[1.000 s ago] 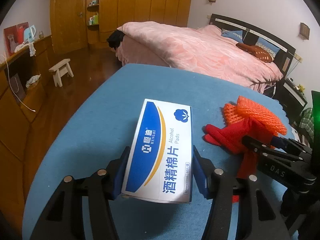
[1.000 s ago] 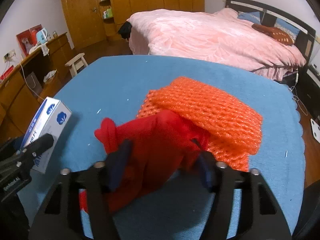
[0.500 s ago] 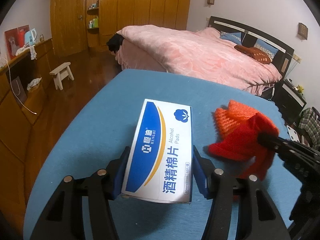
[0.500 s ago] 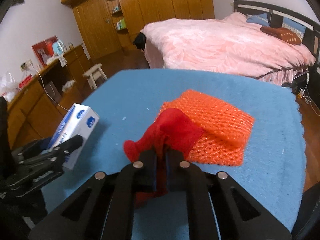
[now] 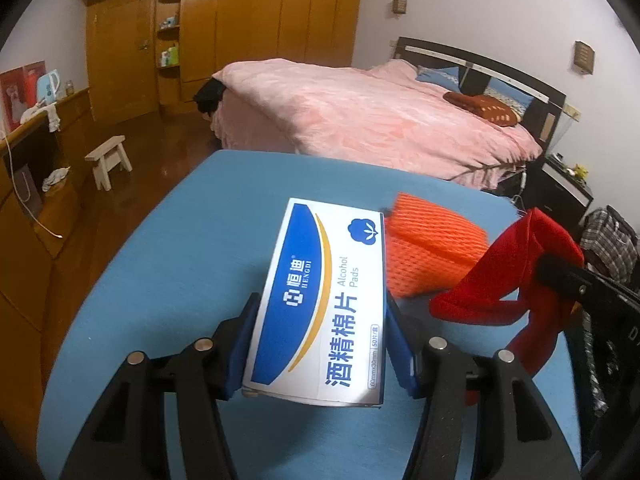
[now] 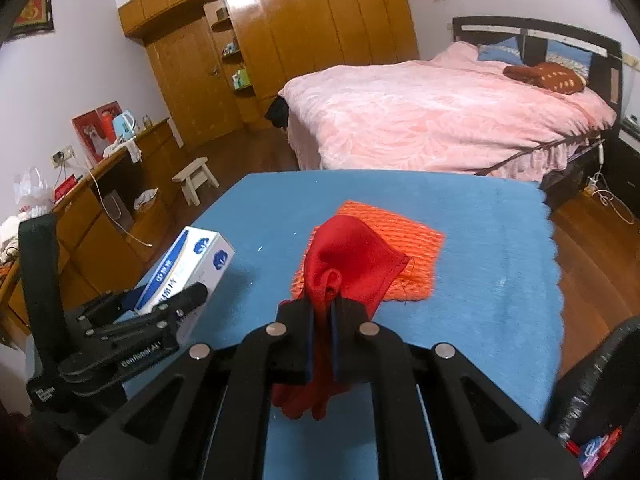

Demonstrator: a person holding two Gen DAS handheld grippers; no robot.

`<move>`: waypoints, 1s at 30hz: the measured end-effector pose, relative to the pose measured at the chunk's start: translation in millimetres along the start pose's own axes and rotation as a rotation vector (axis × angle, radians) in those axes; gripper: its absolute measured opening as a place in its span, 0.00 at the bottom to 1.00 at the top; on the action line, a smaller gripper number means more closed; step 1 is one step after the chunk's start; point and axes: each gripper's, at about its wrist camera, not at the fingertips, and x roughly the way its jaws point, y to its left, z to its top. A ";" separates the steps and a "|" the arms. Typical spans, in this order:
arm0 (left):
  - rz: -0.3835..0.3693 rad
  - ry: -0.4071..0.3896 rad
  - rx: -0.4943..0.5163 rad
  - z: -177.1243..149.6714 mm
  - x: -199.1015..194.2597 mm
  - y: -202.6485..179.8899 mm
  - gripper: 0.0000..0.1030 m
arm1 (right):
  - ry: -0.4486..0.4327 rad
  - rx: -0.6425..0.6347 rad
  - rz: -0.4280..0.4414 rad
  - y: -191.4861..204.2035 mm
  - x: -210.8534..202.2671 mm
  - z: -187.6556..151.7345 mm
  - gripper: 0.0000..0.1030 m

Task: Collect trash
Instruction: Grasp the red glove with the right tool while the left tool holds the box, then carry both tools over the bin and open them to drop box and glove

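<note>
The left gripper point(image 5: 320, 344) clamps the alcohol pads box point(image 5: 324, 300) while the right gripper point(image 6: 321, 336) pinches a red cloth point(image 6: 352, 264), both held clear of the blue table point(image 6: 492, 248) for disposal.

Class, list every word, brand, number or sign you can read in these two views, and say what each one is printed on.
"恒迪 HENGDI": brand on the alcohol pad box.
"Alcohol Pads": same box, grey print.
"酒精棉片": same box, large blue characters.
"60mm×30mm 50片/盒": small framed line on the box, only just legible.
"GenRobot.AI": side of the left tool, in the right wrist view.
Red poster on the wall: too blurred to read.
</note>
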 end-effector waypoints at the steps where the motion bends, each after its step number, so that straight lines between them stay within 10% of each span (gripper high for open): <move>1: -0.005 -0.001 0.003 -0.8 -2.3 -4.0 0.56 | -0.008 -0.006 -0.007 -1.2 -5.9 -0.8 0.06; 30: -0.205 -0.117 0.163 0.0 -61.3 -143.2 0.56 | -0.145 0.102 -0.235 -97.1 -151.0 -35.6 0.06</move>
